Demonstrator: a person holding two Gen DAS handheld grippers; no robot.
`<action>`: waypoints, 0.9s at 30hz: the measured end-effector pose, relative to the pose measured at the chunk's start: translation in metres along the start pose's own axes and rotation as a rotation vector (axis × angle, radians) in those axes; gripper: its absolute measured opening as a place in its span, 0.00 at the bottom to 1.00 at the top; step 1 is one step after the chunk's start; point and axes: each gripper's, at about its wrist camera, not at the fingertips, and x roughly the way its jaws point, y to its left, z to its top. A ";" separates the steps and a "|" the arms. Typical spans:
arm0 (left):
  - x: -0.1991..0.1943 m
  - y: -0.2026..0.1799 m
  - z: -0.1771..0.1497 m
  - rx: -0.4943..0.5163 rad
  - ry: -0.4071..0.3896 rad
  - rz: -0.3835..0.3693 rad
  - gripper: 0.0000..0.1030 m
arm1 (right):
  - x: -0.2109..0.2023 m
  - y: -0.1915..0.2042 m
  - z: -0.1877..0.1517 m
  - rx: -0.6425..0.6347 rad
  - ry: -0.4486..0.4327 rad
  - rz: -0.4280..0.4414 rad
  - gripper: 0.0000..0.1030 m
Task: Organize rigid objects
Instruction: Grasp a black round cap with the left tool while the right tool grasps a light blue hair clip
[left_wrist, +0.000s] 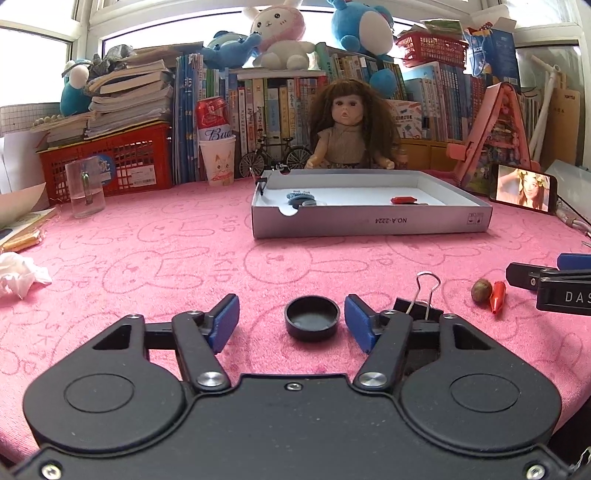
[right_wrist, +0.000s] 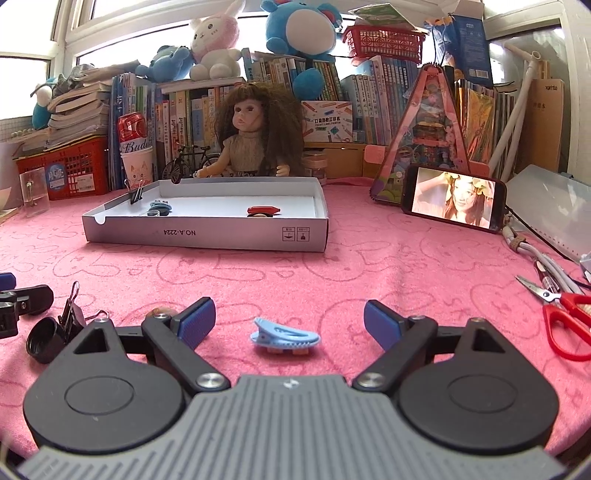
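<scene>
Left gripper (left_wrist: 291, 323) jaws half-wide around black cap (left_wrist: 312, 322), not touching; right gripper (right_wrist: 289, 325) wide around blue clip (right_wrist: 284, 337). Risk: cap squirts out.

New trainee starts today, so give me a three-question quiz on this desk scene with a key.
1. True or false: the left tool is clamped on the black cap.
2. What lies between the fingers of the right tool? A) scissors B) blue hair clip C) phone
3. Fill in: the red item already lies inside the white ____.

Key:
1. False; the cap sits between the pads, untouched.
2. B, the blue hair clip.
3. box.
</scene>
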 end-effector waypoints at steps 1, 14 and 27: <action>0.000 0.000 -0.001 0.000 0.001 -0.001 0.57 | 0.000 0.001 -0.001 -0.003 -0.003 -0.002 0.90; 0.000 -0.001 -0.006 -0.004 -0.008 -0.001 0.55 | -0.006 0.003 -0.005 0.008 -0.037 -0.045 0.93; -0.002 0.000 -0.006 -0.010 -0.014 -0.005 0.36 | -0.011 0.009 -0.010 0.014 -0.002 -0.070 0.88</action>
